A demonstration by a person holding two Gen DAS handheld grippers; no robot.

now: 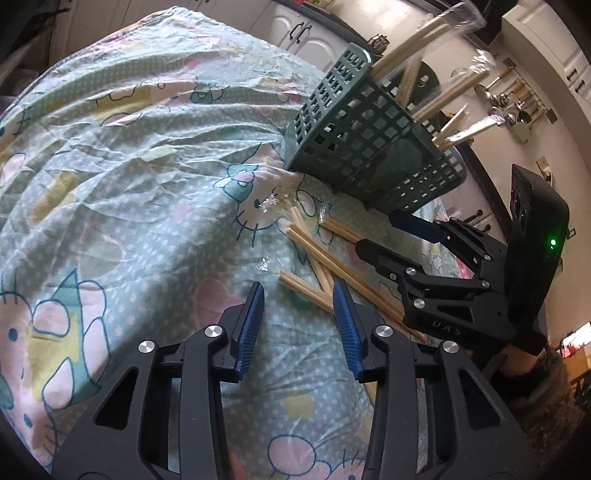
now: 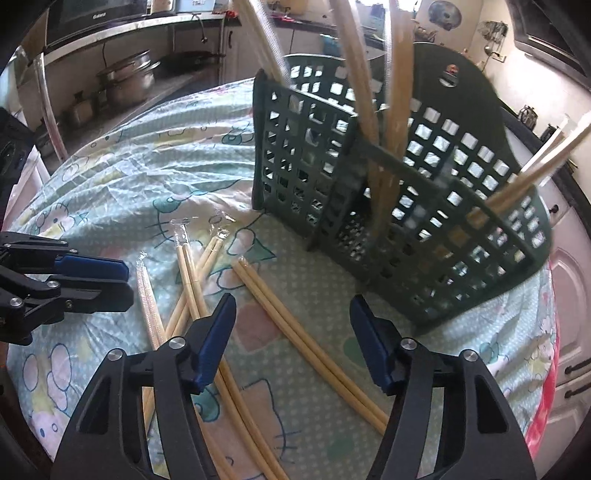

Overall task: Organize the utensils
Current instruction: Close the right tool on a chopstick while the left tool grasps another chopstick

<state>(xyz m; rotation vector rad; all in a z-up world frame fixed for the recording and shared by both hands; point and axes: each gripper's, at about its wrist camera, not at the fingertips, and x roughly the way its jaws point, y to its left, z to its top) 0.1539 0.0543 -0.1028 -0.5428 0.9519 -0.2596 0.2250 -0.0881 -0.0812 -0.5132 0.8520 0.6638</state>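
Two grippers, left gripper (image 1: pixel 298 295) and right gripper (image 2: pixel 291 314), hover unclosed over crossed chopsticks (image 2: pixel 314 343); a pinch could scatter them.

The right gripper (image 1: pixel 413 236) bears "DAS"; a dark appliance (image 2: pixel 92 18) seems to read "Galanz".

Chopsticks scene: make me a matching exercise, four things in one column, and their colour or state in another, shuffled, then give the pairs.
Column one:
1. utensil basket
2. loose chopstick pairs
3. gripper pads
4. tablecloth

Column two:
A. blue and ribbed
B. dark green plastic grid, with chopsticks standing in it
C. pale, with cartoon cat prints, wrinkled
D. light wood, lying crossed on the cloth in clear wrappers

Pairs: 1-B, 2-D, 3-A, 4-C
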